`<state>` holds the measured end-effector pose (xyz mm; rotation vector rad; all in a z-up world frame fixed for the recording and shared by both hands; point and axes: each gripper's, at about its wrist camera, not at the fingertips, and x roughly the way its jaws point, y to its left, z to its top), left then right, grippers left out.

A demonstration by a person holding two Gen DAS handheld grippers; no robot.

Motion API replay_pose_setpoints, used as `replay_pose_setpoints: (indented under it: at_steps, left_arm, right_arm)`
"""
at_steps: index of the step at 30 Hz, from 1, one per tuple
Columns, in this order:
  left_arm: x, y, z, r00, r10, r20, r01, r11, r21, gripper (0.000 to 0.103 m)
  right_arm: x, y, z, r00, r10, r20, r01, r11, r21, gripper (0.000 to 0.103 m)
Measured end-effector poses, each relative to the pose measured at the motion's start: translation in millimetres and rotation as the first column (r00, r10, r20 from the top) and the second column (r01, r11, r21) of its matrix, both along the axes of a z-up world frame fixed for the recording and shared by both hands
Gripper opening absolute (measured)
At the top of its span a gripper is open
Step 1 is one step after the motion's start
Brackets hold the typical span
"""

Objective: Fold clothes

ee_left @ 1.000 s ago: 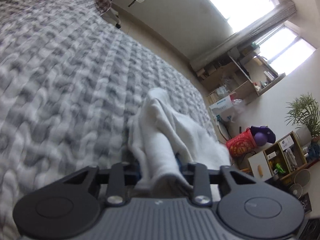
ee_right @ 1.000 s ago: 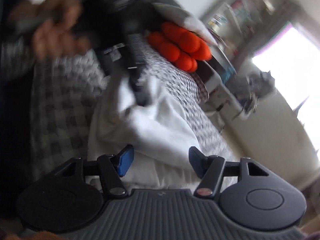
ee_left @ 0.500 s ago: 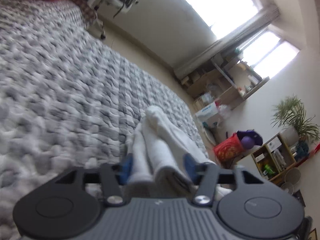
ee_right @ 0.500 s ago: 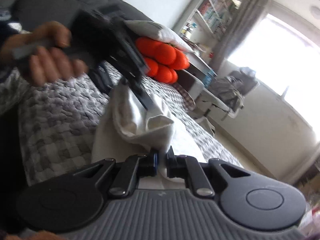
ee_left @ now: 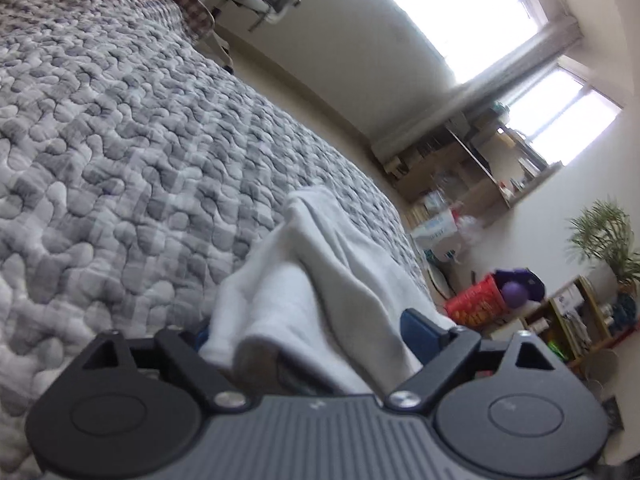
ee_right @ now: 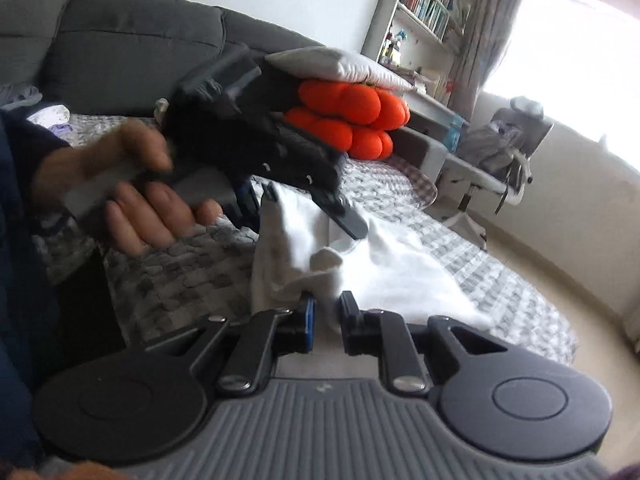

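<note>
Item: white garment [ee_left: 320,292], bunched in loose folds on the grey quilt [ee_left: 120,140]; in the left wrist view it sits just below centre, running from the jaws toward 1 o'clock. We hold the left gripper [ee_left: 304,332] with its jaws wide and opening; the cloth lies between them, slack, and we see no pad pressing it. In the right wrist view the garment [ee_right: 384,264] spreads from centre toward 4 o'clock. The right gripper [ee_right: 326,320] has its jaws narrow and opening, a fold of the cloth between them; whether the pads touch it we cannot tell. At 10 o'clock in that view our left hand [ee_right: 132,196] grips the handle of the left gripper [ee_right: 280,208], whose fingers reach down over the cloth's raised edge. Surroundings: orange cushion [ee_right: 352,120] at 12 o'clock under a white pillow [ee_right: 340,66]; grey sofa back [ee_right: 120,48] at 11 o'clock; bookshelf [ee_right: 428,4] at 1 o'clock; chair [ee_right: 500,160] at 2 o'clock. Left view: plant [ee_left: 608,236] and red basket [ee_left: 476,304] at 4 o'clock.
</note>
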<state>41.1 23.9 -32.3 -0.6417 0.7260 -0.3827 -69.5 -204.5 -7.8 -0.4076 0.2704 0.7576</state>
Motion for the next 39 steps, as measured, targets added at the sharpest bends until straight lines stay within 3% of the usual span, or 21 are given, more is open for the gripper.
replay_pose_setpoints:
  at_steps: [3, 4, 5, 7, 9, 13, 14, 16, 18, 19, 21, 23, 24, 26, 29, 32, 34, 35, 38, 39]
  left_arm:
    - [7, -4, 3, 1.000, 0.029, -0.007, -0.029, 0.999, 0.015, 0.072]
    - [10, -4, 3, 0.999, 0.037, -0.012, -0.037, 0.999, 0.026, 0.059]
    - [13, -5, 3, 0.999, 0.036, -0.017, -0.035, 0.999, 0.027, 0.049]
    - [18, -4, 4, 0.999, 0.032, -0.025, -0.031, 0.999, 0.017, 0.040]
    - [14, 0, 6, 0.999, 0.026, -0.021, -0.026, 1.000, 0.014, 0.036]
    - [11, 5, 5, 1.000, -0.018, -0.020, 0.019, 0.999, 0.036, 0.039]
    - [12, 7, 3, 0.999, -0.026, -0.021, 0.027, 0.999, 0.043, 0.047]
    - [11, 11, 2, 0.999, -0.030, -0.019, 0.030, 0.998, 0.048, 0.052]
    - [5, 14, 4, 1.000, -0.027, -0.005, 0.027, 0.998, 0.064, 0.056]
    - [1, 15, 7, 1.000, -0.022, 0.003, 0.021, 0.997, 0.079, 0.059]
    - [-8, 21, 13, 1.000, -0.017, 0.022, 0.015, 0.996, 0.092, 0.064]
    - [-17, 29, 19, 0.999, -0.011, 0.040, 0.006, 0.994, 0.105, 0.068]
    - [-21, 32, 21, 0.999, -0.008, 0.049, 0.002, 0.994, 0.112, 0.068]
    - [-33, 45, 24, 0.997, -0.007, 0.075, -0.003, 0.992, 0.129, 0.069]
    - [-54, 68, 27, 0.991, -0.009, 0.131, -0.017, 0.980, 0.197, 0.068]
    - [-75, 92, 39, 0.982, 0.020, 0.190, -0.073, 0.958, 0.276, 0.068]
    - [-90, 109, 47, 0.974, 0.043, 0.224, -0.116, 0.939, 0.323, 0.069]
    - [-97, 117, 50, 0.969, 0.054, 0.240, -0.137, 0.929, 0.345, 0.069]
    - [-114, 133, 54, 0.965, 0.091, 0.245, -0.180, 0.911, 0.371, 0.070]
    - [-119, 135, 57, 0.961, 0.101, 0.258, -0.196, 0.905, 0.377, 0.069]
  right_arm:
    - [13, -34, 23, 0.997, -0.031, -0.064, 0.045, 0.975, 0.216, 0.055]
    - [20, -45, 29, 0.995, -0.065, -0.081, 0.085, 0.957, 0.278, 0.067]
    - [29, -54, 32, 0.989, -0.105, -0.104, 0.133, 0.937, 0.324, 0.068]
    - [49, -67, 32, 0.966, -0.194, -0.173, 0.246, 0.897, 0.368, 0.068]
    - [69, -64, 28, 0.927, -0.288, -0.241, 0.360, 0.864, 0.351, 0.068]
    - [43, -55, 48, 0.918, -0.278, -0.281, 0.383, 0.805, 0.453, 0.067]
    - [23, -60, 65, 0.921, -0.276, -0.276, 0.383, 0.772, 0.506, 0.067]
    - [-18, -70, 98, 0.925, -0.276, -0.262, 0.380, 0.707, 0.597, 0.067]
    - [-63, -82, 129, 0.927, -0.292, -0.235, 0.374, 0.681, 0.630, 0.067]
    - [-84, -85, 142, 0.924, -0.316, -0.214, 0.378, 0.679, 0.629, 0.067]
    - [-120, -82, 153, 0.901, -0.403, -0.158, 0.419, 0.717, 0.557, 0.067]
    - [-138, -80, 143, 0.901, -0.405, -0.154, 0.421, 0.738, 0.527, 0.068]
    - [-143, -81, 133, 0.901, -0.400, -0.166, 0.424, 0.730, 0.536, 0.069]
    - [-149, -90, 100, 0.889, -0.404, -0.216, 0.447, 0.659, 0.605, 0.077]
    - [-146, -104, 46, 0.871, -0.367, -0.326, 0.483, 0.521, 0.704, 0.078]
    - [-154, -119, -3, 0.871, -0.140, -0.470, 0.486, 0.372, 0.790, 0.078]
    - [-173, -123, -32, 0.859, 0.019, -0.512, 0.481, 0.316, 0.818, 0.078]
    - [-184, -124, -47, 0.835, 0.079, -0.544, 0.499, 0.310, 0.810, 0.078]
    - [-220, -124, -83, 0.721, 0.236, -0.652, 0.579, 0.312, 0.753, 0.078]
    - [-235, -126, -89, 0.702, 0.271, -0.659, 0.589, 0.300, 0.751, 0.079]
